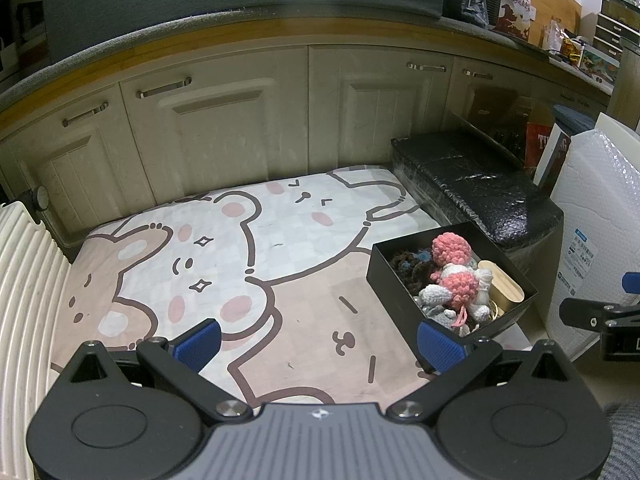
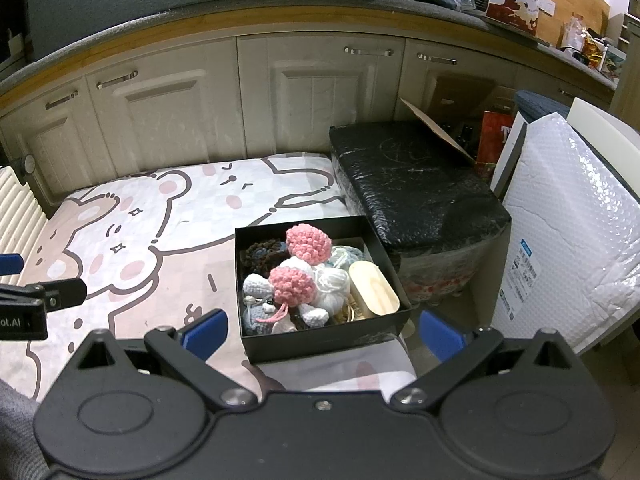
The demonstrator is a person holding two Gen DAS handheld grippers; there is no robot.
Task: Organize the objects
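Though near, box [image 2: 320,344] beyond tongs [image 2: 322,336]

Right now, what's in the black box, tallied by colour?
In the black box, as far as visible:
Pink crochet pieces: 2
White crochet/yarn pieces: at least 2
Dark brown yarn bundle: 1
Grey crochet piece: 1
Wooden oval lid: 1
Total: at least 7; the lower layers are hidden.
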